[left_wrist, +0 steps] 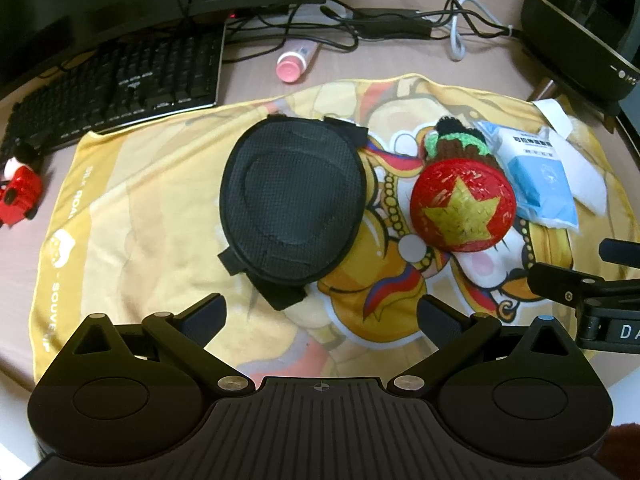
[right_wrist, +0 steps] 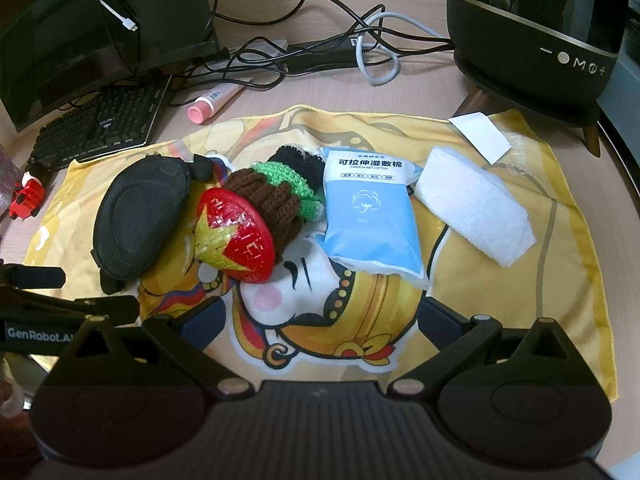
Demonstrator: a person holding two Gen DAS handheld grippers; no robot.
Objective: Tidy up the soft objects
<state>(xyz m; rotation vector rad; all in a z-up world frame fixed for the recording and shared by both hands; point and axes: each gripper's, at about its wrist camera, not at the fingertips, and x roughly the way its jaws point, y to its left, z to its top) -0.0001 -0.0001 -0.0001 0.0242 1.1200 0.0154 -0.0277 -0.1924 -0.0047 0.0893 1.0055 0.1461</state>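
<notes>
A yellow printed cloth (left_wrist: 140, 208) (right_wrist: 520, 280) is spread on the desk. On it lie a black padded oval pad (left_wrist: 292, 200) (right_wrist: 140, 212), a crocheted doll with a red star hat (left_wrist: 464, 204) (right_wrist: 240, 236), a blue packet of cotton (left_wrist: 540, 176) (right_wrist: 372, 216) and a white folded pad (left_wrist: 584, 180) (right_wrist: 476, 216). My left gripper (left_wrist: 320, 316) hovers open over the cloth's near edge, just short of the black pad. Nothing sits between the open fingers of my right gripper (right_wrist: 320, 320), which hangs over the cloth below the doll and the packet.
A black keyboard (left_wrist: 116, 88) (right_wrist: 100, 128) and monitor stand sit at the back left, a pink-capped tube (left_wrist: 296, 62) (right_wrist: 214, 102) and tangled cables (right_wrist: 340, 48) behind the cloth, a dark speaker (right_wrist: 536, 28) at the back right, a small red toy (left_wrist: 18, 196) at the left.
</notes>
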